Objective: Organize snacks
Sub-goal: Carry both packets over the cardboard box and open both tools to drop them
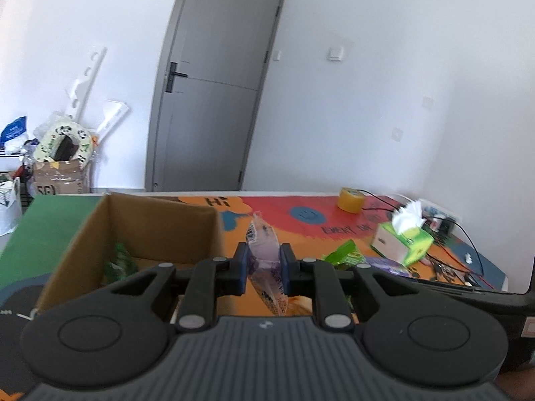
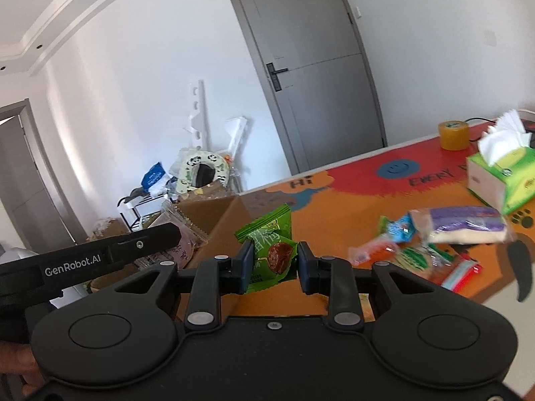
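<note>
Both tools are loaded and off the bench. The left tool [image 1: 264, 267] pinches a clear purple-printed packet [image 1: 264, 250] edge-on between its pads, and the right tool [image 2: 275, 264] pinches a green snack packet [image 2: 272, 250] with a brown fruit pictured on it. The cardboard box [image 1: 140, 227] is open at about ten o'clock from the left tool, and something green [image 1: 118, 260] already lies inside it, so the sorting looks under way but well short of done. In the right wrist view a loose heap remains on the bench [image 2: 334, 200] at about three o'clock from the right tool: a large purple-and-white bag [image 2: 464, 225], a small blue packet [image 2: 399, 229], an orange packet [image 2: 371, 250] and a few more beneath them. Another green packet [image 1: 346, 254] shows in the left view just at two o'clock. These, plus the two in hand, are what is left, I judge. Around them stand a tissue box [image 2: 498, 180] and a roll of yellow tape [image 2: 453, 135] at one to two o'clock, with black cables [image 1: 468, 244] near the far edge. The box's near wall stands between each tool and the inside, and the two tools are close together, so they may crowd each other over the opening.
</note>
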`<state>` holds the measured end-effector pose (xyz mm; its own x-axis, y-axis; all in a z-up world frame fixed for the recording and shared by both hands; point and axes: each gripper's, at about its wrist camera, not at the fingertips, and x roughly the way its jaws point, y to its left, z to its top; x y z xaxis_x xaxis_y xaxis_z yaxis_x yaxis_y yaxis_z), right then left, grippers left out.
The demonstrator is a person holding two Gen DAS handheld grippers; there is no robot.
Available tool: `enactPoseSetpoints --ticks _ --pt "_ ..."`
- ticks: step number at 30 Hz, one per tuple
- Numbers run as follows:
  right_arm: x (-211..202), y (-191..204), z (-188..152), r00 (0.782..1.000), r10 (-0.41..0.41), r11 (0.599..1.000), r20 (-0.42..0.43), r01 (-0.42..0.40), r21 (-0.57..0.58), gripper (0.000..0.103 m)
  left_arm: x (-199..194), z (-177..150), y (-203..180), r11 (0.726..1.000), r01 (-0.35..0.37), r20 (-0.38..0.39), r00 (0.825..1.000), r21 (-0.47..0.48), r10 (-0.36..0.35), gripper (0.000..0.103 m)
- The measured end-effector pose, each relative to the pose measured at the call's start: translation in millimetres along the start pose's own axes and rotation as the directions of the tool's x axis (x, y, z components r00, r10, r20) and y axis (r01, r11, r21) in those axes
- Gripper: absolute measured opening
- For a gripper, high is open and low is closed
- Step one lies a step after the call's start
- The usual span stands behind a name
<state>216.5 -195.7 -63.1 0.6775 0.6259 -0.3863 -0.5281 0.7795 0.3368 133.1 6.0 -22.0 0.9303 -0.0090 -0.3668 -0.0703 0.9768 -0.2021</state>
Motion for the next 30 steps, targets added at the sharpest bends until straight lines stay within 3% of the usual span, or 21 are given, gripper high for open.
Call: enactPoseSetpoints --ticks 13,30 --pt "32 36 8 0.997 0.067 0.997 -0.026 -0.068 -0.037 0.028 2 12 52 0.994 -0.096 0.008 0.995 -0.052 0.097 0.018" --pt "71 75 12 0.993 0.104 0.992 -0.059 -0.108 -0.069 0.028 9 8 95 0.982 -0.157 -0.032 0.988 -0.108 0.154 0.019"
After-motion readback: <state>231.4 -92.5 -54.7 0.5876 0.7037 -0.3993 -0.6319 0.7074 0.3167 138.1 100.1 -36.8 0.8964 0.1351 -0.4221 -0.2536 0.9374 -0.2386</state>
